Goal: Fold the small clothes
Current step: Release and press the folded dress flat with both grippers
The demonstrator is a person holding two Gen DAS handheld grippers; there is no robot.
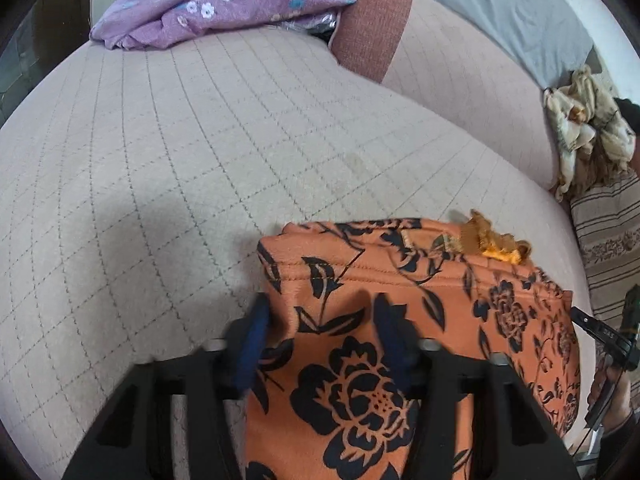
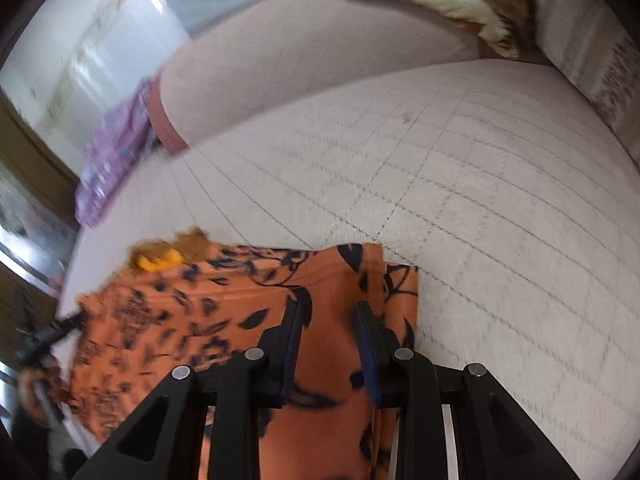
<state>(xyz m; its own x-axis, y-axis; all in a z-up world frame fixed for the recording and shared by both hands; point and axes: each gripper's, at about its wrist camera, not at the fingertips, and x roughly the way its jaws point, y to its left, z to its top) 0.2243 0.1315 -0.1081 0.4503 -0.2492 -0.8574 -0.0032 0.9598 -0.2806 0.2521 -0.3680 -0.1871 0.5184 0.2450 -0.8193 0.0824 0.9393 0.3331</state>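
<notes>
Nearest in the left wrist view, the left gripper (image 1: 320, 320) points down at an orange garment (image 1: 360, 392) printed with black flowers; its blue-padded fingers (image 1: 252, 340) stand partly apart with a fold of that cloth running up between them, but whether the pads press on it cannot be told. In the right wrist view, the right gripper (image 2: 328, 320) stands likewise over the garment's other end (image 2: 328, 360), jaws partly apart astride a band of the cloth, and here too a firm pinch cannot be confirmed. The orange garment lies folded at the near edge of a pale quilted cushion (image 1: 180, 168), with a frayed yellow-brown trim (image 1: 496, 242) showing at its far edge. Beyond the garment the cushion's stitched grid stretches bare. At the cushion's far side, past the garment and to its left, lies a purple flowered cloth (image 1: 216, 4) beside a rust-coloured bolster (image 1: 372, 28). Far to the garment's right sits a crumpled cream and brown cloth (image 1: 584, 132) by a striped cushion (image 1: 608, 240).
</notes>
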